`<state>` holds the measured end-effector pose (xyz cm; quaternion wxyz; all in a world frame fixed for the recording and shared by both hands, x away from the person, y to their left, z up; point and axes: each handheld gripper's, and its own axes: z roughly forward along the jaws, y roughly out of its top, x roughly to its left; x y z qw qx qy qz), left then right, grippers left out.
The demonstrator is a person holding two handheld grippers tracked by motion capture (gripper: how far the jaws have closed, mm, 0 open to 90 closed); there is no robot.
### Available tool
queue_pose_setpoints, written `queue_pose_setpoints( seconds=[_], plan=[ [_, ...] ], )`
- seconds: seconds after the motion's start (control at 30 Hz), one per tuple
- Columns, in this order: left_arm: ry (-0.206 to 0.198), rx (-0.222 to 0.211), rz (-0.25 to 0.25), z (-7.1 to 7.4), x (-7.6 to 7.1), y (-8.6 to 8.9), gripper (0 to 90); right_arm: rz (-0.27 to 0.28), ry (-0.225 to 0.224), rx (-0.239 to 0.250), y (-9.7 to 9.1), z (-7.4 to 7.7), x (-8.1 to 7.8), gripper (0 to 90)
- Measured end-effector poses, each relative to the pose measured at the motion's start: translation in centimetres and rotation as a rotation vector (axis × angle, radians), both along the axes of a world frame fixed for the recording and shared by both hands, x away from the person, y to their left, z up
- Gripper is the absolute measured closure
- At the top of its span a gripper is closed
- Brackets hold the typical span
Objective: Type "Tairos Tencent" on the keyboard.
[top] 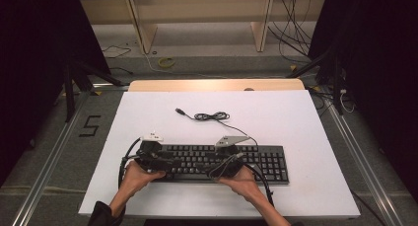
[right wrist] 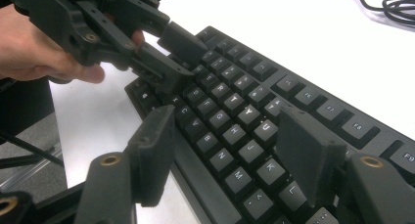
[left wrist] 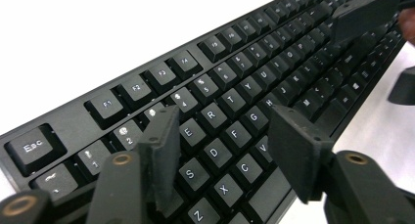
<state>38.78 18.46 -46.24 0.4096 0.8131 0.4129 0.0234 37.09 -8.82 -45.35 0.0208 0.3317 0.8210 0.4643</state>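
Observation:
A black keyboard lies on a white board, near its front edge. Its black cable is coiled loosely behind it, with the plug lying free. My left gripper hovers low over the keyboard's left end. Its jaws stand open above the E, D and F keys, with nothing between them. My right gripper hangs over the middle of the keyboard, pointing toward the left one. Its jaws stand open above the H, J and N keys. The left gripper also appears in the right gripper view, held by a hand.
The white board rests on a wooden table and has bare room behind and to the right of the keyboard. Part of the coiled cable lies at the far edge. Wooden shelving and loose floor cables stand beyond the table.

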Motion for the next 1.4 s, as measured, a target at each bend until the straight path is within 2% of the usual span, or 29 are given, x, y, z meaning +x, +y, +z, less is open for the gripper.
queue_pose_setpoints(
  seconds=[0.1,0.63,1.0,1.2,1.4],
  plan=[
    [-0.001,-0.024,-0.005,0.1,-0.2,0.3,41.6,0.0,-0.001,-0.005,0.1,0.0,0.0,42.1],
    [-0.019,-0.05,0.0,0.5,-1.3,1.0,35.1,0.011,0.005,-0.044,0.6,-0.5,0.4,60.9],
    [-0.043,-0.079,-0.003,0.6,-1.9,1.4,32.9,0.035,0.012,-0.075,1.3,-1.0,0.4,78.2],
    [-0.051,-0.08,0.001,0.5,-2.2,1.6,32.8,0.052,0.01,-0.098,1.7,-1.3,0.3,84.8],
    [-0.054,-0.1,0.004,0.4,-2.6,1.8,32.9,0.061,0.014,-0.121,2.0,-1.8,0.4,89.3]
  ],
)
